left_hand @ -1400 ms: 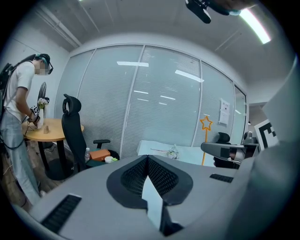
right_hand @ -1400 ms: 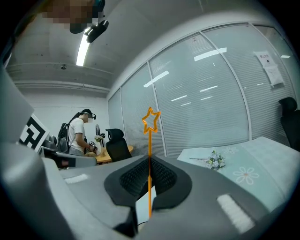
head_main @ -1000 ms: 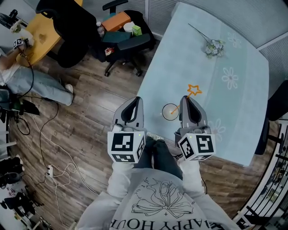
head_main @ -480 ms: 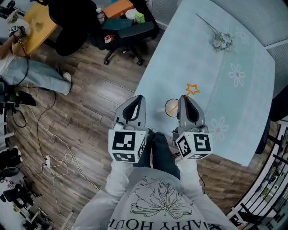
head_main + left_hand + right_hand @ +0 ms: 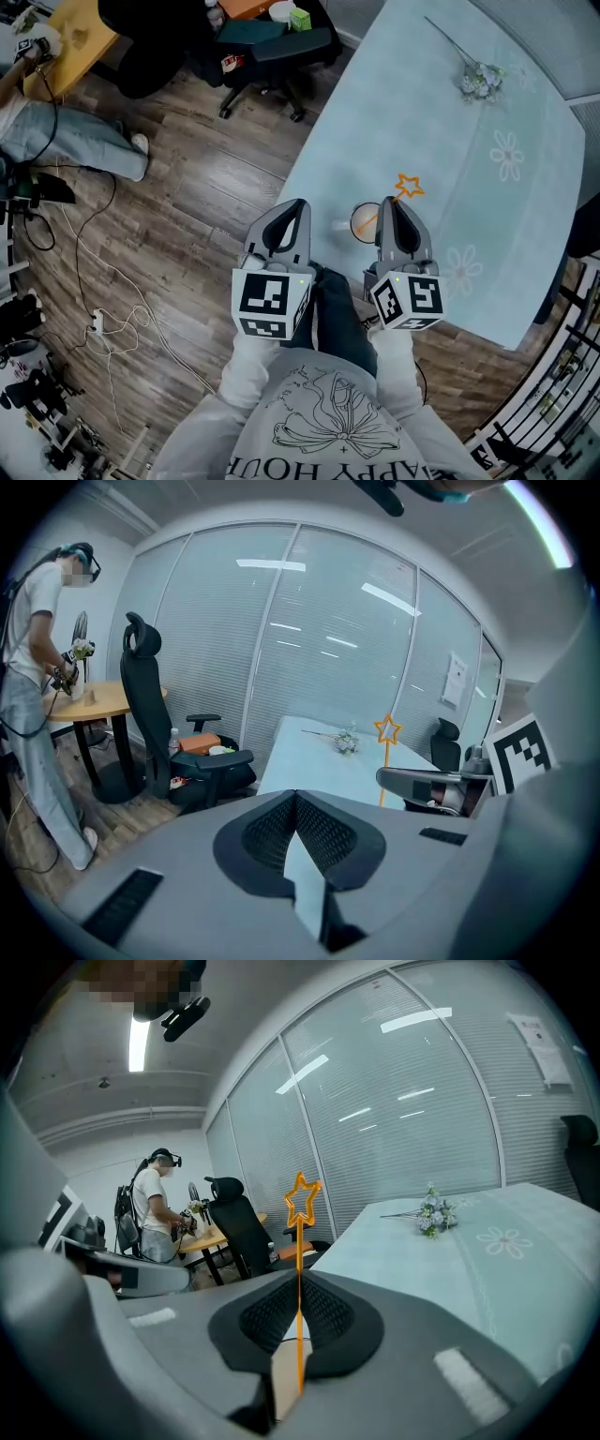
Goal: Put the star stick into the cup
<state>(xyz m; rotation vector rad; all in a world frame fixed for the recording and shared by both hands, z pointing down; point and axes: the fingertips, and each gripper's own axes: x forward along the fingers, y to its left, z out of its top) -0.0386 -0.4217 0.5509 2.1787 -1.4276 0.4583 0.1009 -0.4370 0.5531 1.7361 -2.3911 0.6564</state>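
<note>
Grey left gripper [image 5: 297, 203] and right gripper [image 5: 387, 202], black-and-white marker cubes [image 5: 270, 303]; pale line-printed sweatshirt [image 5: 323, 427].

Head view steeply down; all share table [image 5: 422, 112]

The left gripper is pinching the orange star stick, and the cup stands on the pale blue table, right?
Not the left. The right gripper is shut on the star stick, as the right gripper view shows; the left gripper is shut on nothing. The cup does stand on the table.

Pale blue, daisy-printed worktop [image 5: 441, 141]: a clear cup [image 5: 360, 228] stands by its near edge, a flower sprig [image 5: 478, 80] lies at the far end.
</note>
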